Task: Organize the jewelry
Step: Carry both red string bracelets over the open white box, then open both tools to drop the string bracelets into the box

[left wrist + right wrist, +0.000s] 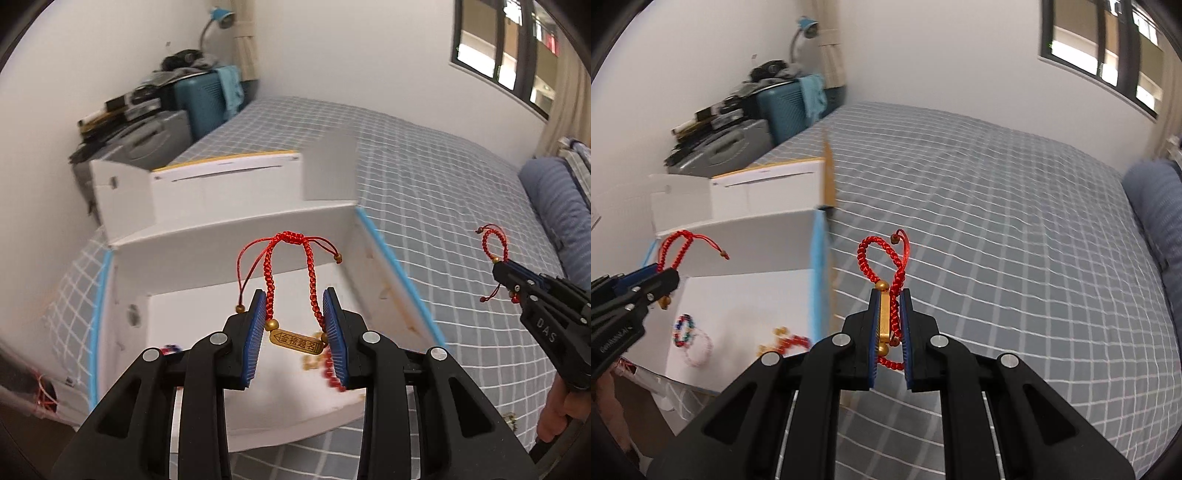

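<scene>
Red braided bracelets ride in both grippers — left gripper (295,325) pinching one (291,284) by its gold plate, right gripper (889,325) pinching another (886,266) — next, release over the white box (229,236).

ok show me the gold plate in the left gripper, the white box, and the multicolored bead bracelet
gold plate (294,342): left wrist view, middle of its engraved face
white box (229,243): left wrist view, bare back wall
bead bracelet (684,329): right wrist view, left side of its ring

White letters "DAS" stand on the black body of the right gripper (496,266). The gold plate (294,342) of a red bracelet bears embossed characters, too small to read.
</scene>
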Motion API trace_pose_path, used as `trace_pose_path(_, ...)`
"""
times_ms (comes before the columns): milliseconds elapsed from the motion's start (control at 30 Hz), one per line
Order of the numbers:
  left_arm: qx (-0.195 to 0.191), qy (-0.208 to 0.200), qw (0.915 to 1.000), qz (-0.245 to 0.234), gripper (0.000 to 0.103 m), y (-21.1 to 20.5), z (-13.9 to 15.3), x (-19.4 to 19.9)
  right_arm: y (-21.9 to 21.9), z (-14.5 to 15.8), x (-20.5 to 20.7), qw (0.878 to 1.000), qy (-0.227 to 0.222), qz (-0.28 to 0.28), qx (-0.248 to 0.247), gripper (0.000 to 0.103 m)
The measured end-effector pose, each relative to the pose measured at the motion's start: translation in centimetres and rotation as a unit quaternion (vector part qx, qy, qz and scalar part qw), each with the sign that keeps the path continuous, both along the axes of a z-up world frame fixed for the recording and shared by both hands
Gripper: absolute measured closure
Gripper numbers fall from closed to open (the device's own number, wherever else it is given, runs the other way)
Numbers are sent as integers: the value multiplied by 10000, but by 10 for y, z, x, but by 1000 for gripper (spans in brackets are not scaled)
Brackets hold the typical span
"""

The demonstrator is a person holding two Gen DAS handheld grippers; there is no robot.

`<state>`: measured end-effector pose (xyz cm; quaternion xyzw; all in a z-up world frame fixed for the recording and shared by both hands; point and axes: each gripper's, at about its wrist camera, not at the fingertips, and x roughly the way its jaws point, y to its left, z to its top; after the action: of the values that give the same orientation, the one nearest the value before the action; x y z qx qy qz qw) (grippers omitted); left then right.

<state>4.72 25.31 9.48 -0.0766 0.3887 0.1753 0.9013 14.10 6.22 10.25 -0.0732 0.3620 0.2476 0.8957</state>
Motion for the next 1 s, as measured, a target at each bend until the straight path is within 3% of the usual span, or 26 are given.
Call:
trace_pose_path(367,-141,172,9978,618,71,64,-23,-33,83,-2,-26,9977,-45,667,-93,94)
trace_pose_path(933,-363,639,9925,975,71,113,-77,-60,154,-73,-31,9925,543,983,-489,93)
trace_pose_path(1000,-229,654,9928,981,71,111,-79,-60,157,-80,-31,9923,588,941,-552,93)
